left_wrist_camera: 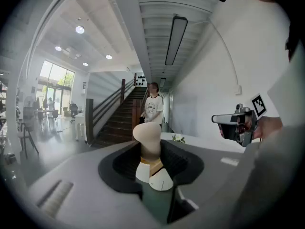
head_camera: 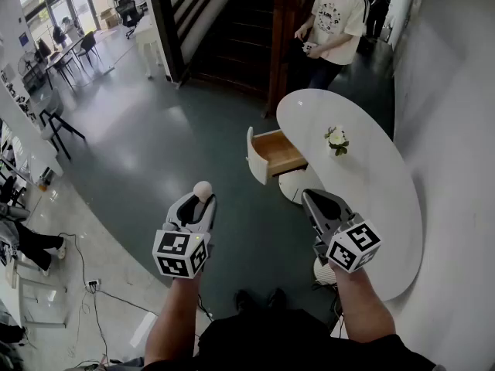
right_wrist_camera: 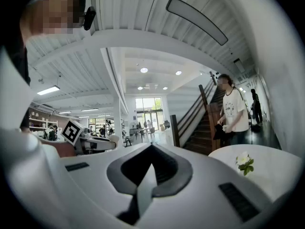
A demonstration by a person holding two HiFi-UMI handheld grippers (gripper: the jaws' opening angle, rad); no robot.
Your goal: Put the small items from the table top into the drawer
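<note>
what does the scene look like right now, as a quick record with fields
left gripper: shut on a beige round-topped item, held in the air
right gripper: jaws together, nothing between them
drawer: pulled open, no item visible inside
table: white, with a small flower on top
person: standing beside the stairs

drawer stood open off tabletop left edge, frame centre | flower on tabletop, right of drawer | person behind tabletop, top of frame | left tongs lower left of drawer, small item between jaws | right tongs below drawer
</note>
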